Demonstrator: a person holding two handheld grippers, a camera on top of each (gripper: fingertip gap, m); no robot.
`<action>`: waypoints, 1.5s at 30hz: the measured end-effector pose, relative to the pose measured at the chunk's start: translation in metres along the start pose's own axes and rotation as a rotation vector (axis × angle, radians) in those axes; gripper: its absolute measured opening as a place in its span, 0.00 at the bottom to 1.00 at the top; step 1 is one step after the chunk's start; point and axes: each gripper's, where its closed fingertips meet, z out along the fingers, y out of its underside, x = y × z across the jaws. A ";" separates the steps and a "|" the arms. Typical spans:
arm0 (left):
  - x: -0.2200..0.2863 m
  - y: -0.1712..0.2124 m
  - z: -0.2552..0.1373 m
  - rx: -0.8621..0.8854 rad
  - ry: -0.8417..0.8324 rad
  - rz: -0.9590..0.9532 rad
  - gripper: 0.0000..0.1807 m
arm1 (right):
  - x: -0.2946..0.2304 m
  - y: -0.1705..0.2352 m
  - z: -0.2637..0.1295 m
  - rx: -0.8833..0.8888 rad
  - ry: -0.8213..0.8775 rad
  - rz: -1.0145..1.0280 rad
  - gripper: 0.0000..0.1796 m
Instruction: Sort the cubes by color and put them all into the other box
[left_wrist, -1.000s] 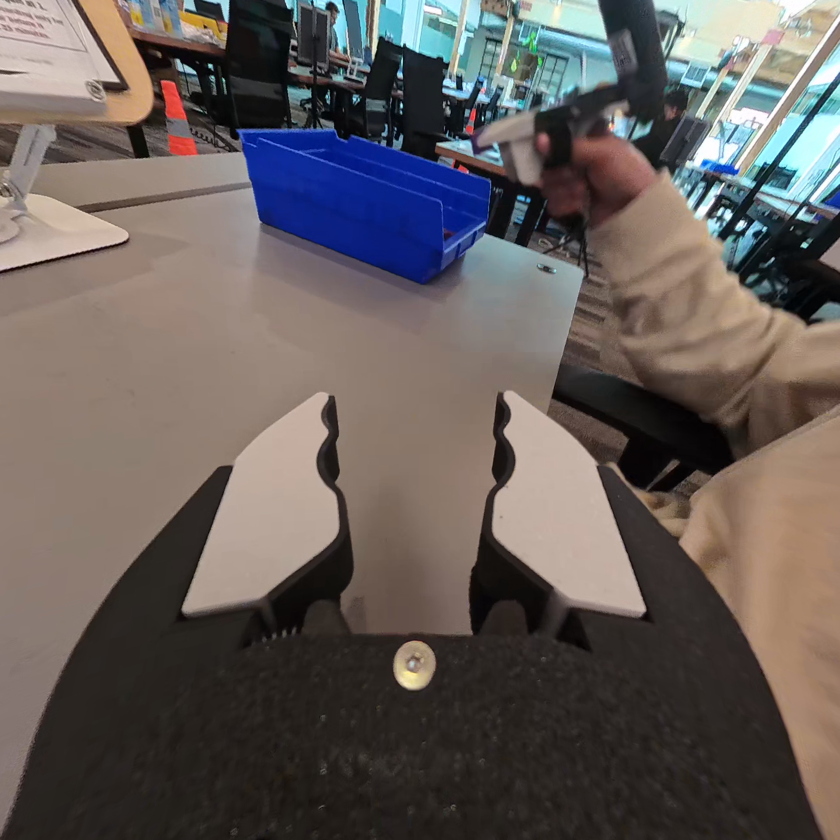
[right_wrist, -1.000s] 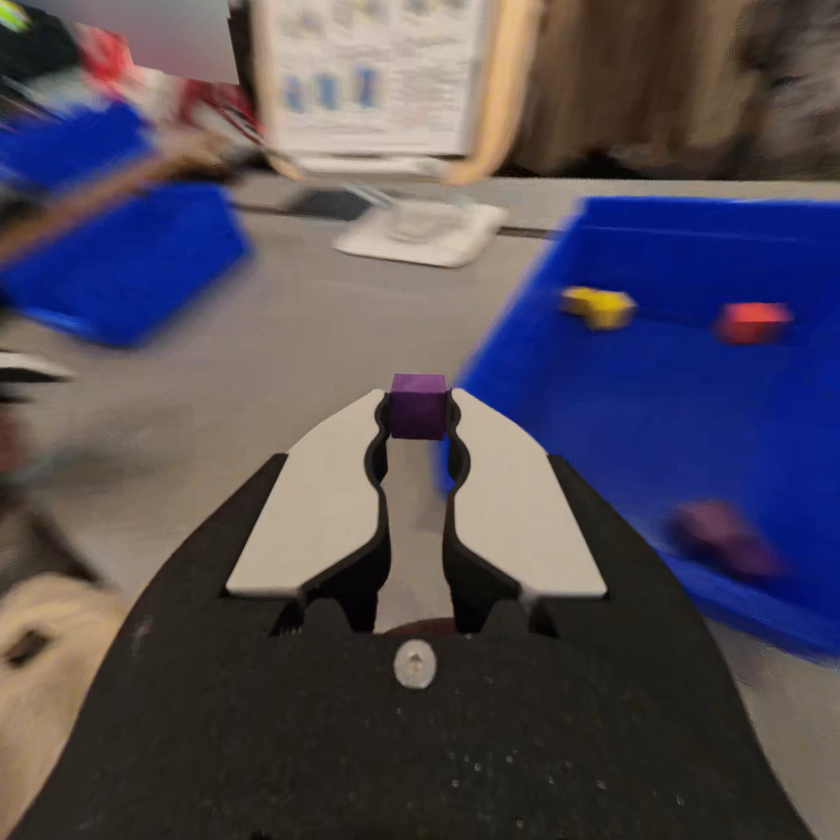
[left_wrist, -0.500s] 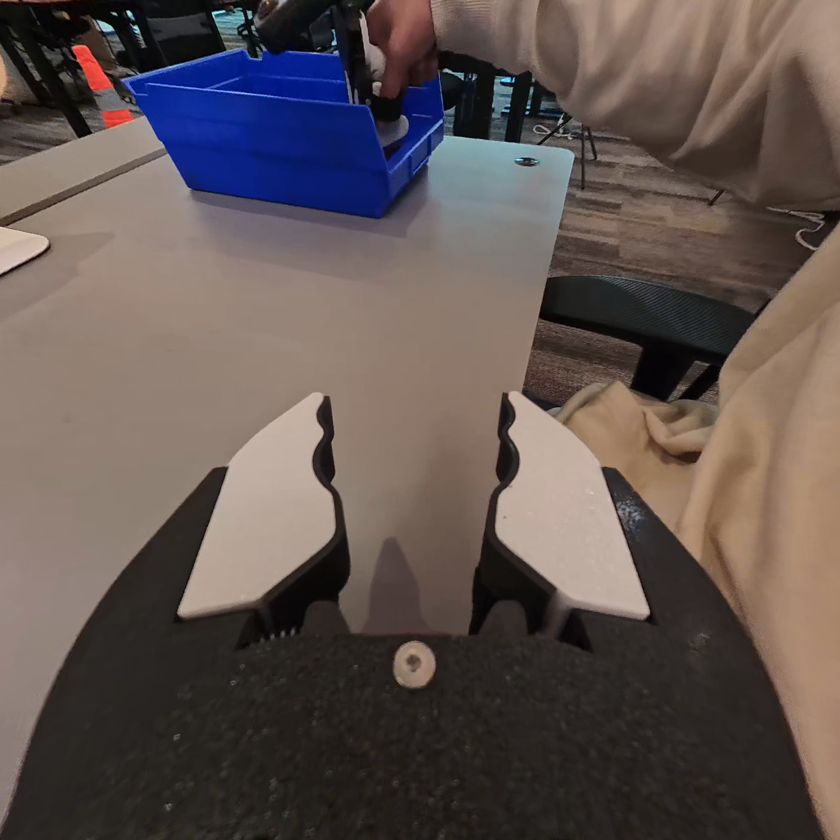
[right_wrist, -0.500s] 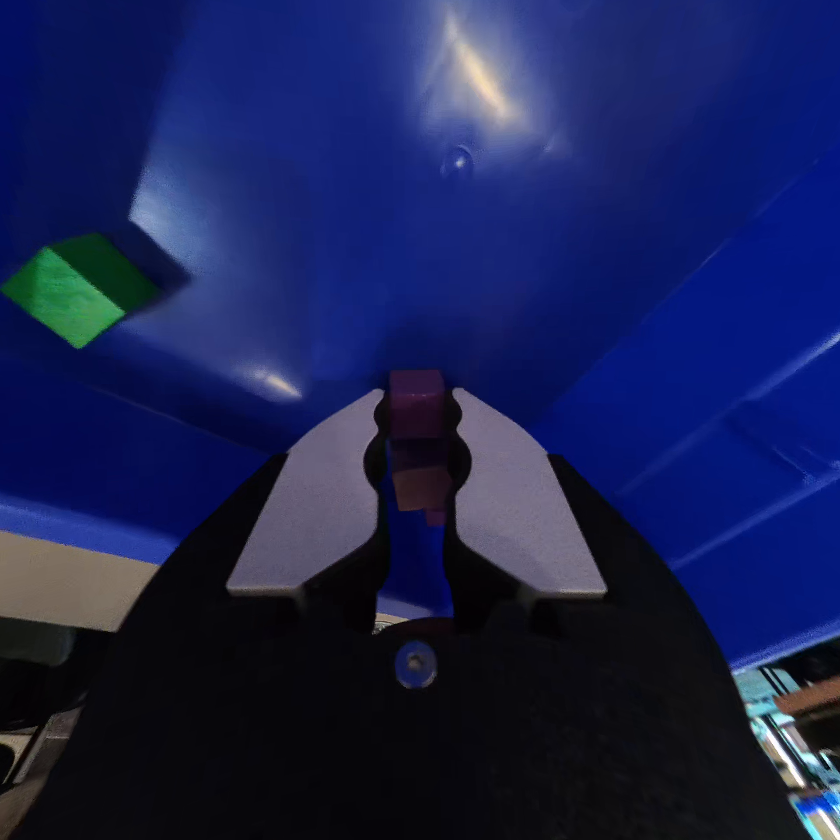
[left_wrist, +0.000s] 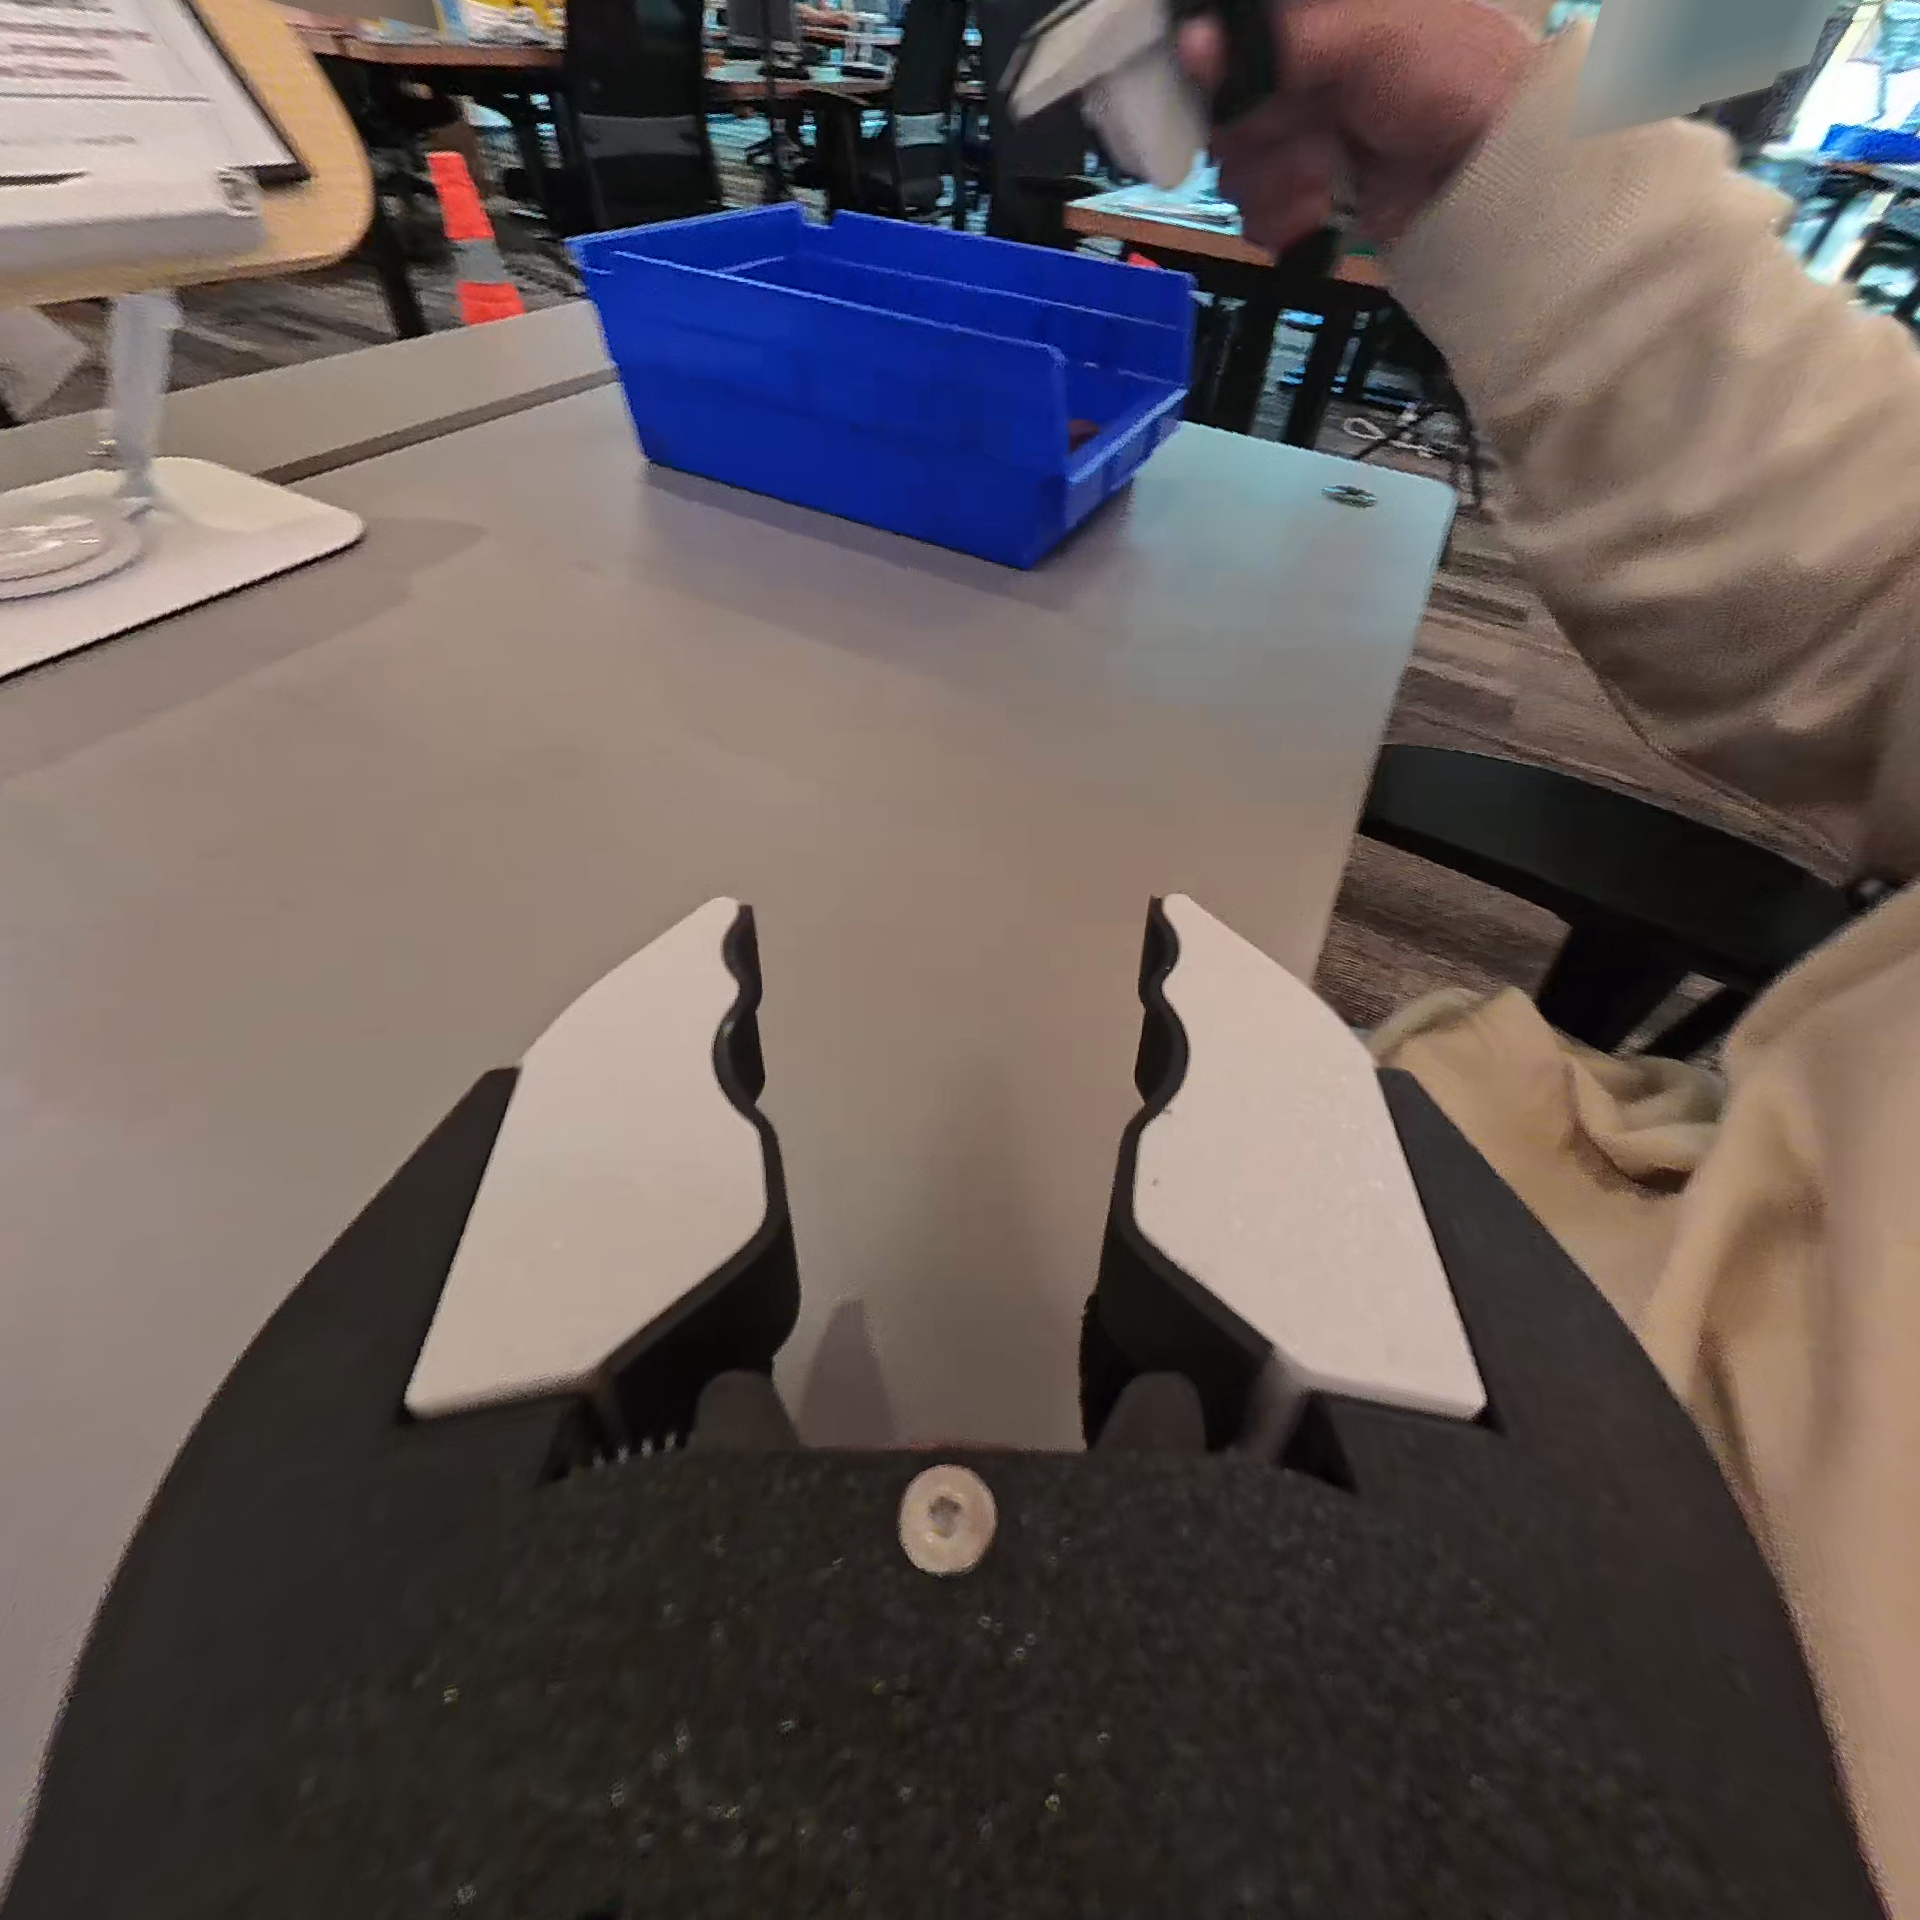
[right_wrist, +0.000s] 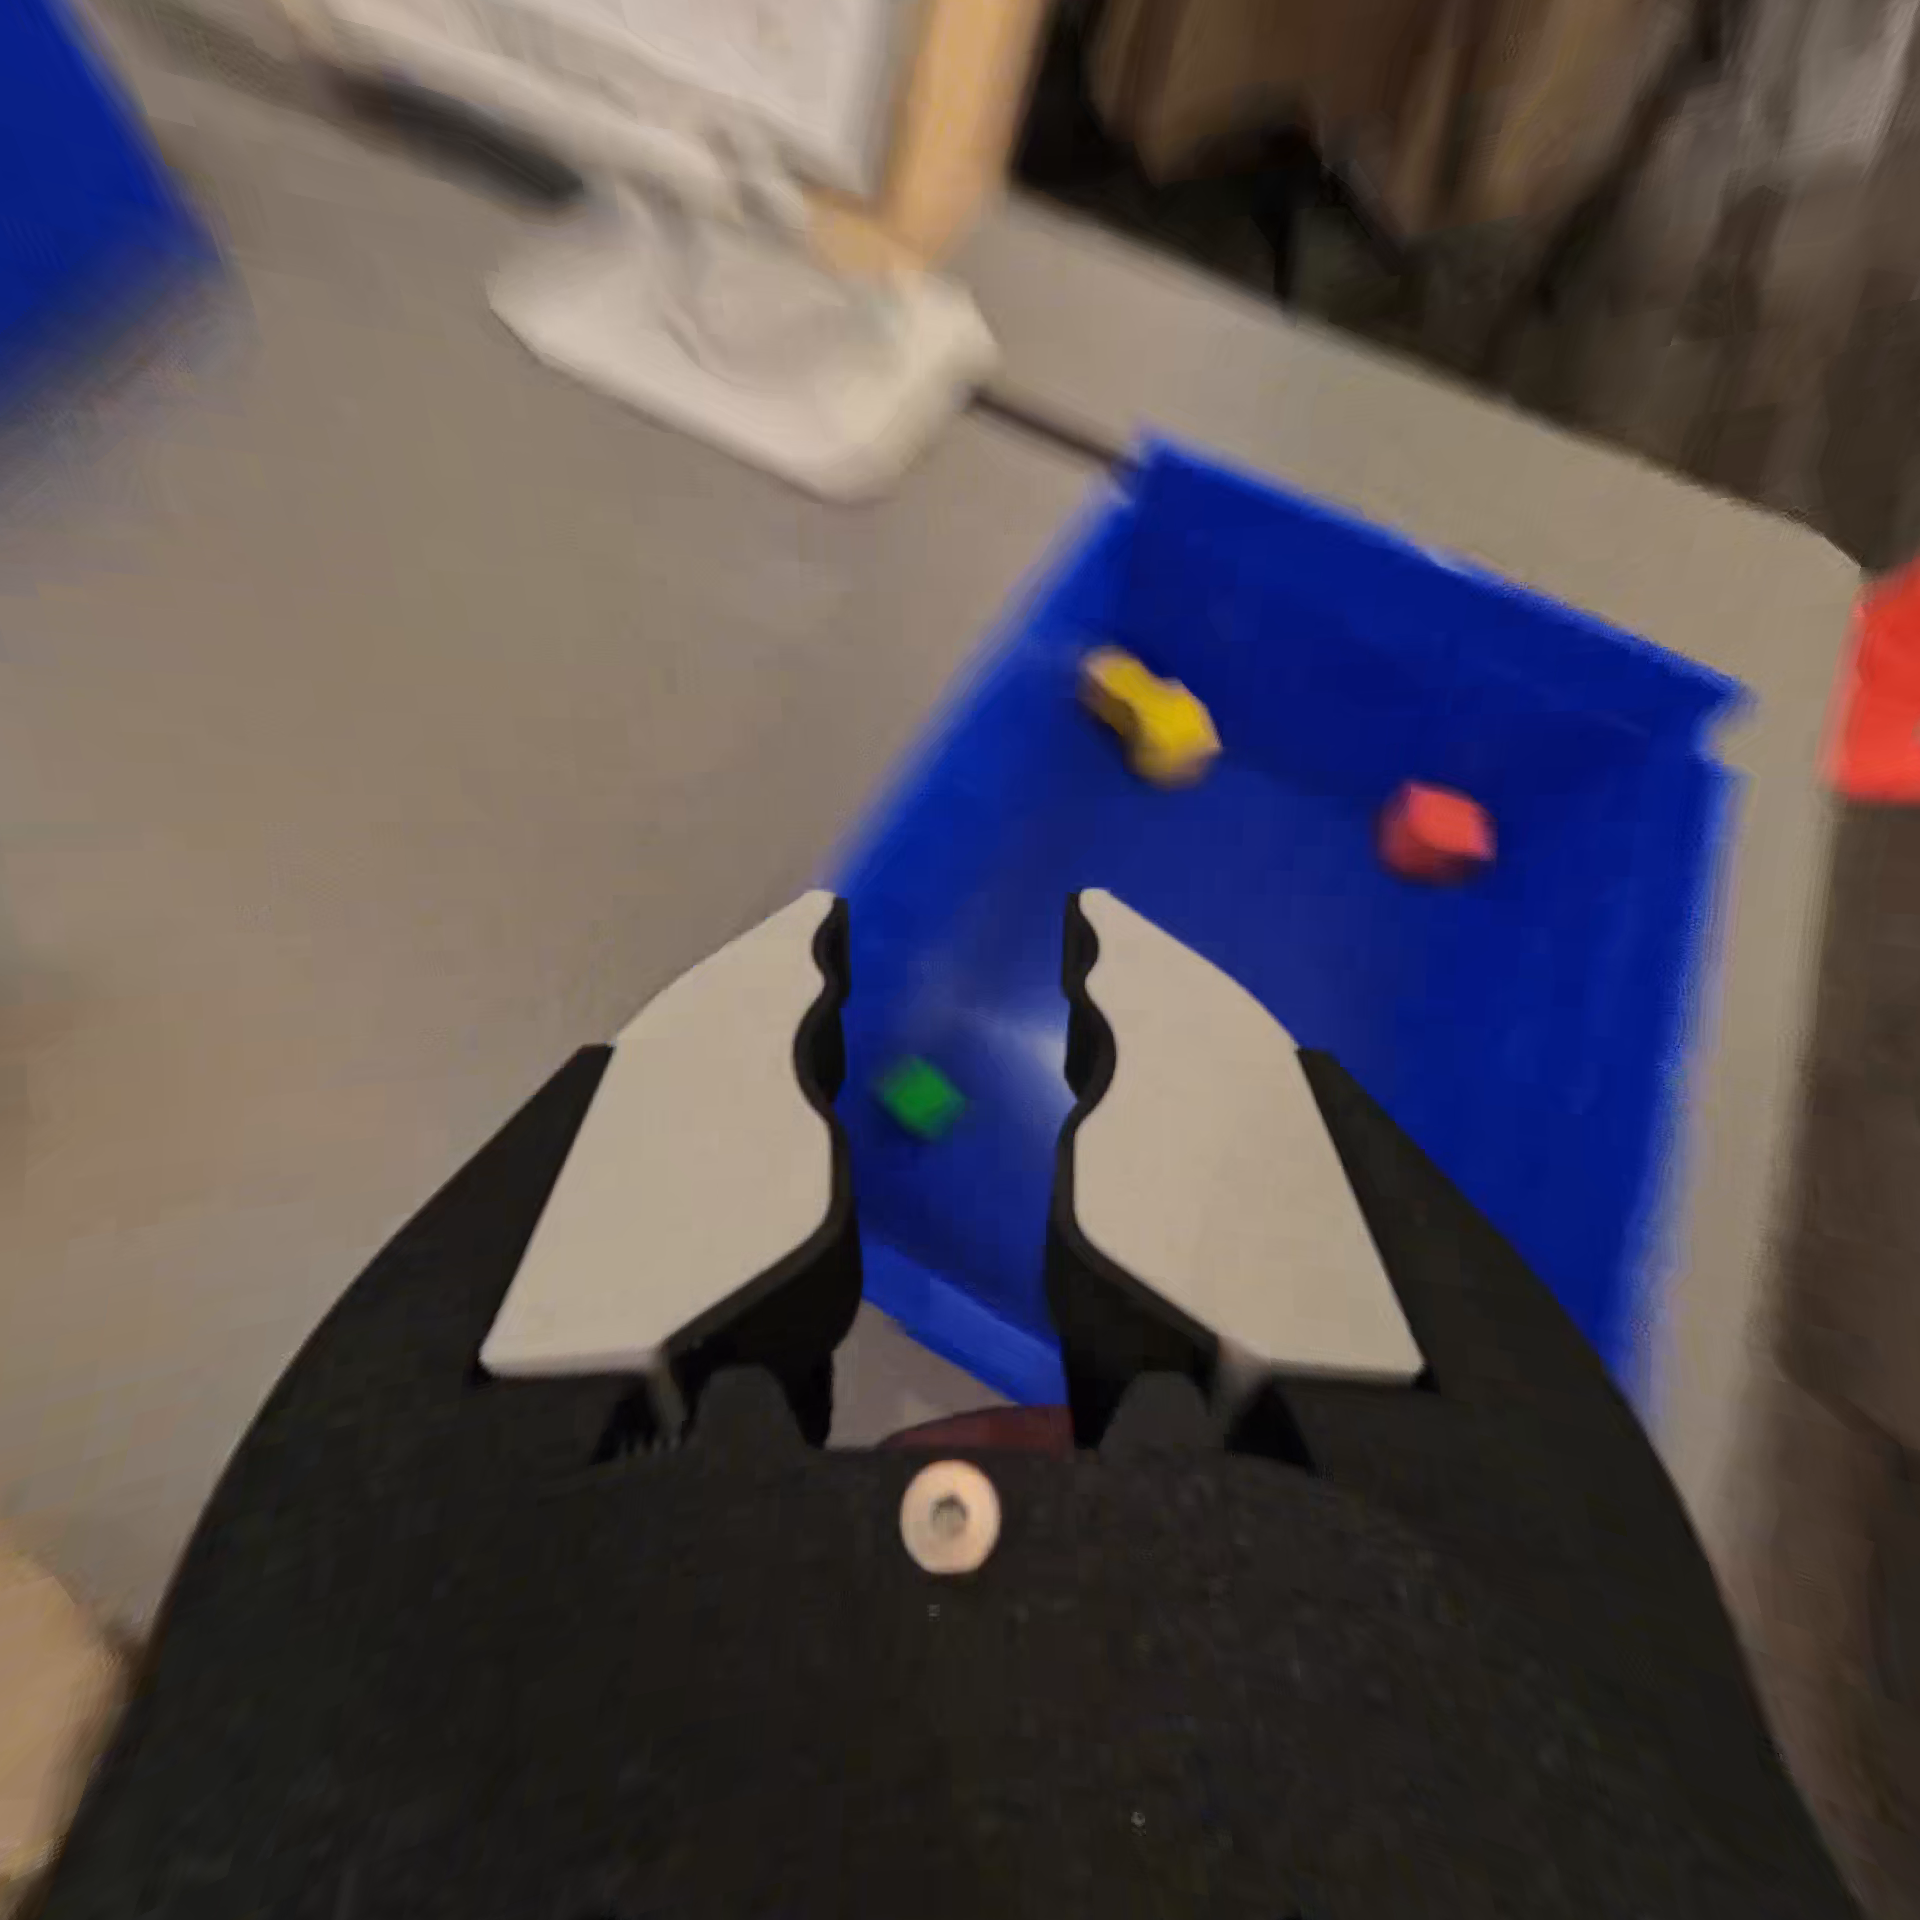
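Note:
In the right wrist view, which is blurred, a blue box (right_wrist: 1558, 1039) holds two yellow cubes (right_wrist: 1148, 712) that touch, a red cube (right_wrist: 1434, 831) and a green cube (right_wrist: 920, 1096). My right gripper (right_wrist: 956, 904) is open and empty above this box's near left corner. A second blue box (left_wrist: 883, 384) stands at the far end of the grey table (left_wrist: 623, 779); its inside is mostly hidden. My left gripper (left_wrist: 948, 906) is open and empty, low over the table. A hand holds the right gripper (left_wrist: 1101, 73) high, to the right of the far box.
A white stand (left_wrist: 156, 540) with a board on it stands on the table at the left; it also shows in the right wrist view (right_wrist: 748, 343). The table's right edge (left_wrist: 1382, 779) drops to a black chair (left_wrist: 1610, 862). A beige sleeve (left_wrist: 1662, 468) crosses the right side. Across from one pair of fingers to the other is roughly 40 cm.
My right gripper held a purple cube, lowered it into the far blue box, and is now open, empty, and back over the box with the cubes. My left gripper stayed open.

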 end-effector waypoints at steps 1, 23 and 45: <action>-0.006 0.000 -0.001 -0.001 -0.031 -0.005 0.39 | -0.037 -0.009 -0.007 0.127 -0.107 0.044 0.22; -0.064 0.019 -0.046 -0.031 -0.342 -0.180 0.40 | -0.254 0.060 0.011 0.409 -0.472 0.239 0.21; -0.294 0.105 -0.197 -0.926 -0.564 -0.588 0.28 | -0.255 0.045 -0.019 0.455 -0.537 0.209 0.20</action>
